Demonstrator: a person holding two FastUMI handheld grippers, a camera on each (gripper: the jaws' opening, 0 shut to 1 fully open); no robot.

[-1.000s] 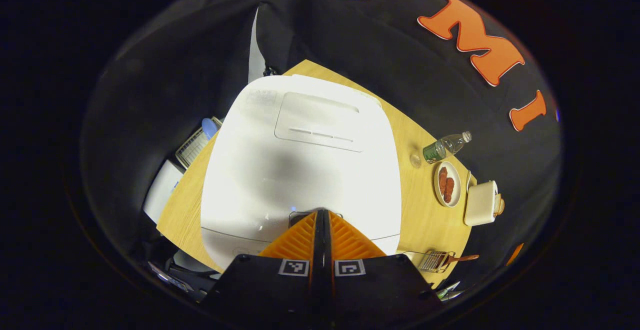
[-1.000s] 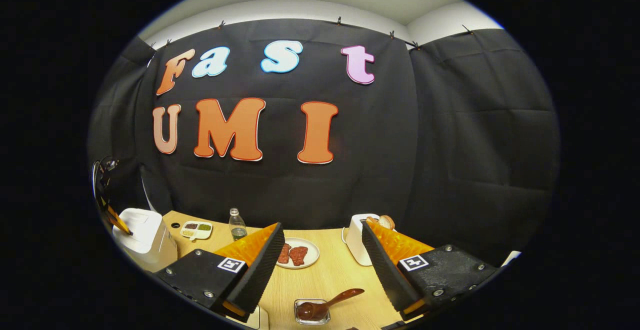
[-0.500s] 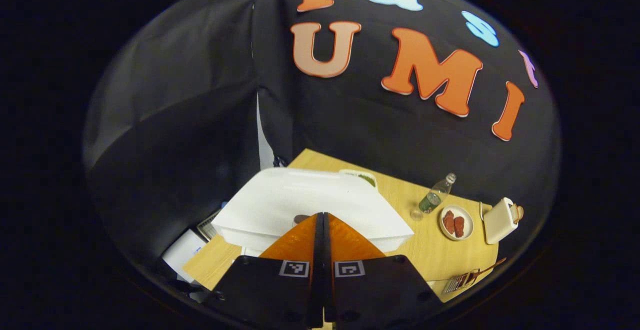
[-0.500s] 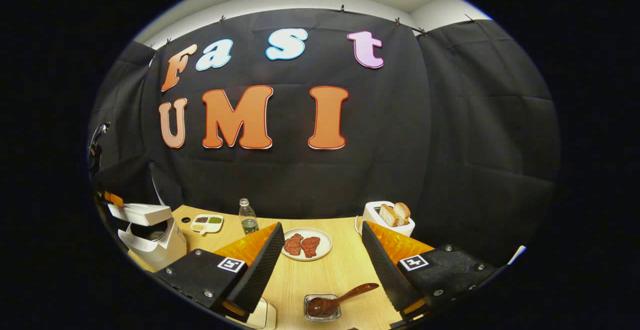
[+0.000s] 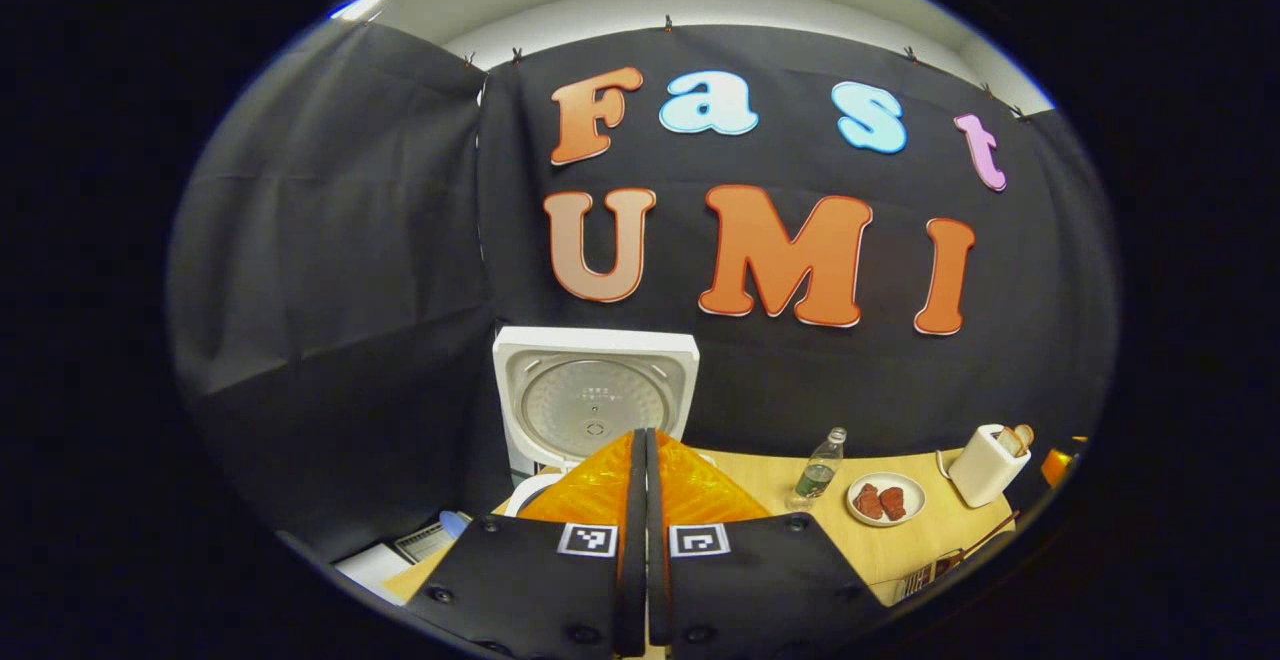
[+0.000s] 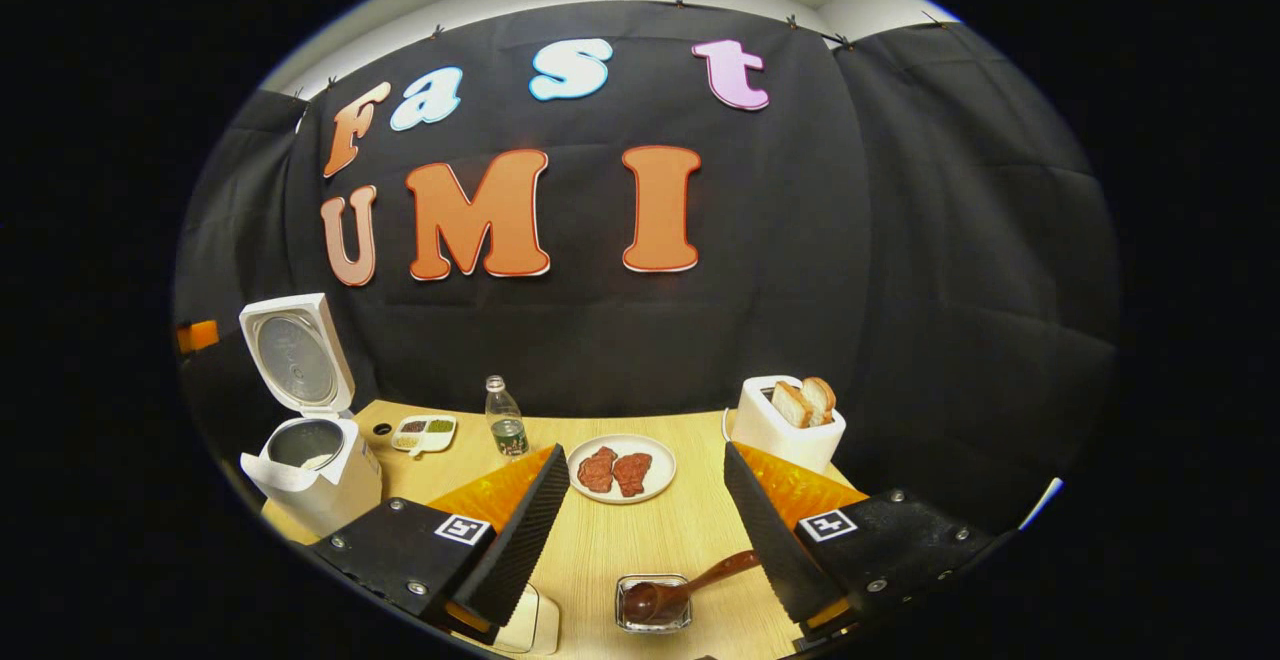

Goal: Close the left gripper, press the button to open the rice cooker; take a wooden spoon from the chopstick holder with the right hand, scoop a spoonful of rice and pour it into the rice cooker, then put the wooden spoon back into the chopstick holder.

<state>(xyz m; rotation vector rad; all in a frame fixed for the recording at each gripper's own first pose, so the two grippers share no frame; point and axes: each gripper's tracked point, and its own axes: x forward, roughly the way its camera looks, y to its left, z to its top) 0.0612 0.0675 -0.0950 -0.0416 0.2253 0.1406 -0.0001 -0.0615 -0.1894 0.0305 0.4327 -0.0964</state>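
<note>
Rice cooker (image 6: 310, 460) lid up, table's (image 6: 640, 550) left end. Left gripper (image 5: 640, 440) closed, empty. Right gripper (image 6: 645, 480) wide open, empty, above wooden spoon (image 6: 680, 595) in chopstick holder (image 6: 652, 605). No legible labels.

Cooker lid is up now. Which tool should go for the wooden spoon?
Right. The right tool is open, with the wooden spoon just ahead between its fingers. The left tool is shut, facing the rice cooker.

Left gripper view close before open rice cooker (image 5: 594, 402), right gripper view farther off, both sharing table (image 6: 640, 540)
</note>
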